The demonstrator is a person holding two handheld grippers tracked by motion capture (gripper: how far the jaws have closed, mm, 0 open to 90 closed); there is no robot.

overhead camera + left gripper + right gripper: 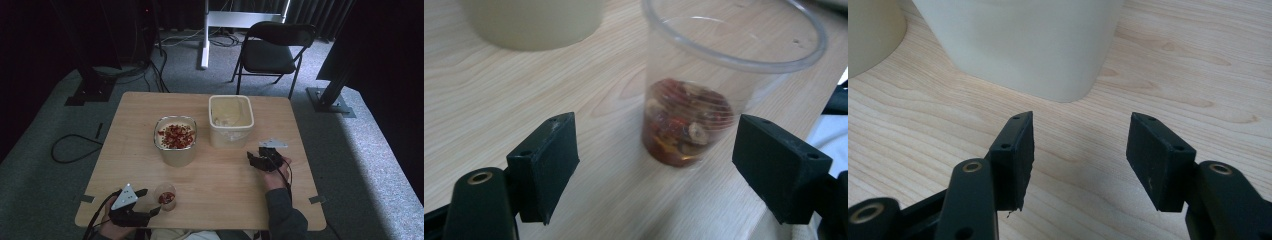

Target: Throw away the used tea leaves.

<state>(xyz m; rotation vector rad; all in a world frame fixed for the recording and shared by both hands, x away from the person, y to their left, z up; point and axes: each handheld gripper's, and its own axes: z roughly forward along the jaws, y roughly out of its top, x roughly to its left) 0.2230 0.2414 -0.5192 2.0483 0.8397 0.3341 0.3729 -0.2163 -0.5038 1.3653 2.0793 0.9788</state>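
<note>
Cup: I see a small clear cup (166, 196) upright on the tabletop (220, 175) near its front edge, well in front of the tub; a little red and brown dried fruit lies in its bottom (684, 122).
Left gripper: my left gripper (150, 201) sits just left of the cup, pointed at it.
Left fingers: apart, with the cup ahead of them and not touched by either pad (546, 160); nothing is held.
Tub: a squarish tub (175, 140) heaped with the same red pieces stands mid-tabletop.
Bin: a taller cream bin (230, 120) stands just right of the tub, close but apart.
Right gripper: my right gripper (256, 155) rests low, right of the tub and just in front of the bin.
Right fingers: wide (1015, 150), with bare wood between them and the bin's wall (1038, 45) ahead.
</note>
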